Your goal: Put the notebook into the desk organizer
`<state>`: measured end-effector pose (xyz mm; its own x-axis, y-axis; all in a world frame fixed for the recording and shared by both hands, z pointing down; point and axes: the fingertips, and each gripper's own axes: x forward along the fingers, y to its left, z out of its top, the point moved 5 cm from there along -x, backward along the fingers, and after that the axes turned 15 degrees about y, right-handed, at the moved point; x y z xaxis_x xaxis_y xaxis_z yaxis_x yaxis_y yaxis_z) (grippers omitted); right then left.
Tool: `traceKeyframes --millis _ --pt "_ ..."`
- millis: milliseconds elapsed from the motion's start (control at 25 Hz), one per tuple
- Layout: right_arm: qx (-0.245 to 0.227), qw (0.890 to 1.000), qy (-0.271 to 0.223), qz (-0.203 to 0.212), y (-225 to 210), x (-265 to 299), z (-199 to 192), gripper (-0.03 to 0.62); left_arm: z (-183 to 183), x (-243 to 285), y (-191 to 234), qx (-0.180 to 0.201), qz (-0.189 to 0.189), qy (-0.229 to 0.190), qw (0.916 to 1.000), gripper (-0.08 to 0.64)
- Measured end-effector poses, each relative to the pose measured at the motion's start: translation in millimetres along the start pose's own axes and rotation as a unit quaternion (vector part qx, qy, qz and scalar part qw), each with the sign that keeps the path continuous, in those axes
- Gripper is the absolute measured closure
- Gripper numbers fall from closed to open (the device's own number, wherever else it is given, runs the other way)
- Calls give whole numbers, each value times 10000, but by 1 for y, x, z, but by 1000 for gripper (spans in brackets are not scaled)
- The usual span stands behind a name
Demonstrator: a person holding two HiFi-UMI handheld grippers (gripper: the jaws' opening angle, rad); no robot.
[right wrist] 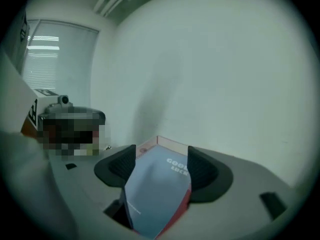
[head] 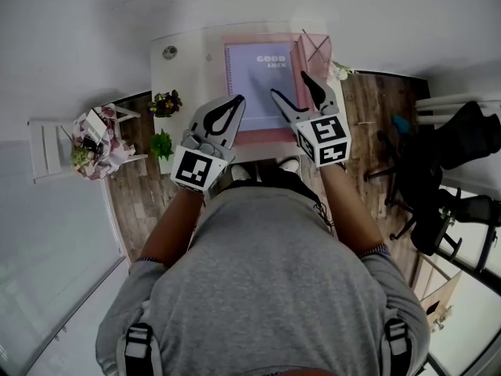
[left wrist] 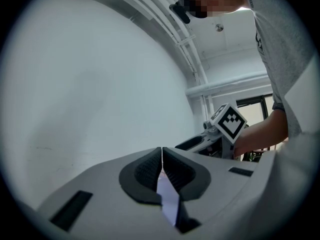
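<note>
A lavender notebook [head: 262, 81] printed "GOOD LUCK" lies flat inside the pink desk organizer [head: 262, 137] on the white table. My left gripper [head: 239, 100] hovers over the notebook's near left corner, its jaws shut with the pads [left wrist: 150, 166] touching at the tips [left wrist: 162, 151]; only a sliver of lavender shows behind them. My right gripper [head: 290, 86] hangs above the notebook's right side, open. In the right gripper view the notebook [right wrist: 160, 189] and the organizer's pink rim [right wrist: 172, 145] show between the spread jaws [right wrist: 161, 153], and the pads do not touch them.
A pink wire rack [head: 317, 47] stands at the organizer's right end. A small round object [head: 170, 52] sits on the white table [head: 184, 69]. Two potted plants [head: 164, 104] and a flower bouquet [head: 94, 143] stand at left; a black office chair [head: 454, 171] is at right.
</note>
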<state>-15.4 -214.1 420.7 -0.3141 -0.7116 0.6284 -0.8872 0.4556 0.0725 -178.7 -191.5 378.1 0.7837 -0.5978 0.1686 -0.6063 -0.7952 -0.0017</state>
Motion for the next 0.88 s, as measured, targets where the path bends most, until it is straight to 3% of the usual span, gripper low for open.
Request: traceKeyframes --millis 160,320,560,880 --pt "-55 9982 -575 144 7 -27 8 355 5 -3 -4 -4 19 -17 10000 535" --pt "-215 9948 -962 250 10 -48 9 416 11 0 -10 74 22 -34 10000 535" --pt "-315 9884 -1449 317 11 -71 5 584 19 2 -20 172 14 -85 9998 535" --pt "-295 9811 -1818 592 19 -82 -4 586 17 3 -28 193 36 -84 9998 537"
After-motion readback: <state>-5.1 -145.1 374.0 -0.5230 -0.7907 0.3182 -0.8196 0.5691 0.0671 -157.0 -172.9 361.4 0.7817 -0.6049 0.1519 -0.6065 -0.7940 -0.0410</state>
